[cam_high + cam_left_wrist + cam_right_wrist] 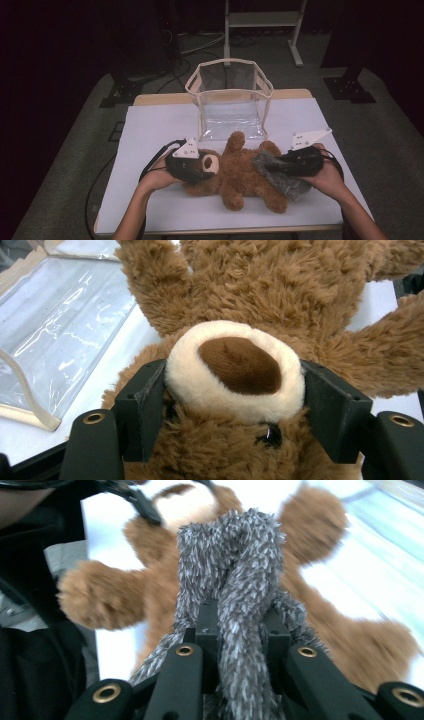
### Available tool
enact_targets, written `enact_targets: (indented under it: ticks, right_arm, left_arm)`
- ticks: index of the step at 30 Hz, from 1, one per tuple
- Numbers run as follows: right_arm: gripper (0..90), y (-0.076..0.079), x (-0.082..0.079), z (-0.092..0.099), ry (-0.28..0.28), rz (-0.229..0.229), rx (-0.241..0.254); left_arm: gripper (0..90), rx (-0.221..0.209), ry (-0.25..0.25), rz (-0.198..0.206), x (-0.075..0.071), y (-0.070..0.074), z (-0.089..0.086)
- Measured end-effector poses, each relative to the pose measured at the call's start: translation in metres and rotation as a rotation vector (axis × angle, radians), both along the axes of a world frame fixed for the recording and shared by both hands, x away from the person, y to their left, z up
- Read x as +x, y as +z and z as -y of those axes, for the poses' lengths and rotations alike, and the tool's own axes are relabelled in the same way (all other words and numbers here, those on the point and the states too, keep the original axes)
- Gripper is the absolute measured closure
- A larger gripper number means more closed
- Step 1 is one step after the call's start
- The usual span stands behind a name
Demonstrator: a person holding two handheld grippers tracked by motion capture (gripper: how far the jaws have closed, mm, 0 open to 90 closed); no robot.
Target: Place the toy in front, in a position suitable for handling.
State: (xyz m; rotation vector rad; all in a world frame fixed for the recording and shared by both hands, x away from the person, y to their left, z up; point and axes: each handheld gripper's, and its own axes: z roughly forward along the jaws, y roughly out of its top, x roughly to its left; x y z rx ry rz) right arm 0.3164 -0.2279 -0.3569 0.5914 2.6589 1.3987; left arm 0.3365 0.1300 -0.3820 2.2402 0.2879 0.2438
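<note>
I'm mid-dressing: my left gripper (196, 169) clamps the teddy bear (240, 172) by the muzzle (235, 371), flat on the white table (150, 135) just in front of the clear bag (231, 100). My right gripper (280, 165) pinches the grey scarf (235, 580) (knotted, I think) over the bear's body. Next I judge the scarf needs working toward the neck; open room on both sides, near edge close.

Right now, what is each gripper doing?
Left gripper: closed on the teddy bear at its snout.
Right gripper: shut on the grey scarf.
</note>
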Motion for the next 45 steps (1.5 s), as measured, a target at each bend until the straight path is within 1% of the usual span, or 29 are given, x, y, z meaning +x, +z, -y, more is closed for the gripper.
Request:
enact_targets:
  ticks: [2, 4, 5, 6, 7, 9, 11, 13, 14, 16, 17, 18, 20, 22, 23, 24, 25, 26, 27, 28, 30, 32, 36, 37, 38, 39, 40, 42, 45]
  right_arm:
    - [75.3, -0.002, 0.000, -0.013, 0.030, 0.003, -0.031]
    - [75.2, -0.007, -0.001, -0.018, 0.045, -0.006, -0.041]
    - [75.2, -0.012, -0.003, -0.012, 0.042, -0.018, -0.026]
    - [75.2, -0.012, -0.003, -0.012, 0.042, -0.018, -0.026]
    - [75.2, -0.017, -0.007, -0.004, 0.025, -0.027, -0.034]
    - [75.2, -0.020, -0.009, 0.000, 0.017, -0.033, -0.038]
    - [75.2, -0.030, -0.015, 0.010, -0.008, -0.064, -0.054]
    - [75.2, -0.037, -0.020, 0.018, -0.025, -0.078, -0.078]
    - [75.2, -0.039, -0.022, 0.022, -0.033, -0.086, -0.075]
    - [75.2, -0.034, -0.024, 0.027, -0.037, -0.083, -0.058]
    - [75.2, -0.021, -0.025, 0.025, -0.027, -0.054, -0.035]
    - [75.2, -0.021, -0.025, 0.025, -0.027, -0.054, -0.035]
    - [75.2, -0.009, -0.026, 0.017, 0.000, -0.030, -0.019]
    - [75.1, -0.001, -0.026, 0.002, 0.039, -0.011, -0.026]
    - [75.0, 0.001, -0.026, -0.004, 0.055, -0.005, -0.032]
    - [75.1, 0.001, -0.027, -0.014, 0.079, -0.002, -0.048]
    - [75.1, 0.000, -0.027, -0.020, 0.090, 0.000, -0.058]
    - [75.1, -0.004, -0.027, -0.028, 0.109, 0.005, -0.076]
    - [75.1, -0.008, -0.028, -0.031, 0.117, 0.005, -0.090]
    - [75.1, -0.011, -0.028, -0.032, 0.122, 0.005, -0.091]
    - [75.2, -0.016, -0.031, -0.025, 0.107, -0.012, -0.067]
    - [75.1, -0.020, -0.035, -0.014, 0.089, -0.018, -0.058]
    - [75.2, -0.032, -0.046, 0.009, 0.053, -0.038, -0.077]
    - [75.2, -0.037, -0.050, 0.020, 0.034, -0.051, -0.080]
    - [75.2, -0.037, -0.050, 0.020, 0.034, -0.051, -0.080]
    - [75.1, -0.038, -0.053, 0.027, 0.015, -0.061, -0.072]
    - [75.1, -0.038, -0.053, 0.027, 0.015, -0.061, -0.072]
    - [75.1, -0.035, -0.052, 0.028, 0.014, -0.058, -0.053]
    - [75.1, -0.026, -0.048, 0.017, 0.032, -0.029, -0.050]
  left_arm:
    - [30.7, -0.010, 0.002, 0.000, 0.000, -0.002, -0.002]
    - [30.8, -0.013, -0.001, -0.003, -0.001, -0.003, -0.004]
    - [30.8, -0.018, -0.002, -0.003, -0.002, -0.003, -0.004]
    - [30.8, -0.019, -0.002, -0.002, -0.002, -0.004, -0.004]
    - [30.8, -0.018, -0.004, -0.003, -0.002, -0.004, -0.004]
    - [30.8, -0.019, -0.004, -0.007, -0.003, -0.003, -0.004]
    - [30.8, -0.012, -0.011, -0.005, -0.004, -0.003, -0.003]
    - [30.8, -0.011, -0.006, -0.007, -0.006, -0.003, -0.002]
    - [30.8, -0.012, -0.002, -0.008, -0.006, -0.003, -0.002]
    - [30.8, -0.015, 0.004, -0.010, -0.004, -0.003, -0.002]
    - [30.7, -0.023, 0.011, -0.017, -0.003, -0.004, -0.001]
    - [30.7, -0.023, 0.011, -0.017, -0.003, -0.004, -0.001]
    - [30.6, -0.024, 0.021, -0.021, -0.002, -0.004, -0.001]
    - [30.0, -0.014, 0.028, -0.018, -0.003, -0.003, 0.001]
    - [30.0, -0.008, 0.034, -0.014, -0.005, -0.002, 0.003]
    - [29.9, -0.003, 0.037, -0.012, -0.005, -0.002, 0.003]
    - [30.0, -0.003, 0.043, -0.009, -0.005, -0.002, 0.003]
    - [30.1, -0.006, 0.048, -0.009, -0.005, -0.002, 0.002]
    - [30.2, -0.008, 0.049, -0.010, -0.005, -0.002, 0.001]
    - [30.3, -0.014, 0.053, -0.012, -0.004, -0.003, 0.001]
    - [30.2, -0.020, 0.063, -0.013, -0.004, -0.003, 0.000]
    - [29.9, -0.025, 0.074, -0.017, -0.003, -0.003, 0.000]
    - [29.7, -0.017, 0.079, -0.019, -0.003, -0.002, 0.001]
    - [29.7, -0.012, 0.079, -0.018, -0.003, -0.001, 0.002]
    - [29.7, -0.012, 0.079, -0.018, -0.003, -0.001, 0.002]
    - [29.7, -0.011, 0.079, -0.019, -0.003, -0.001, 0.002]
    - [29.7, -0.010, 0.079, -0.019, -0.003, -0.001, 0.002]
    - [29.5, -0.008, 0.070, -0.012, -0.004, -0.001, 0.003]
    - [29.0, -0.005, 0.052, -0.008, -0.006, -0.001, 0.004]
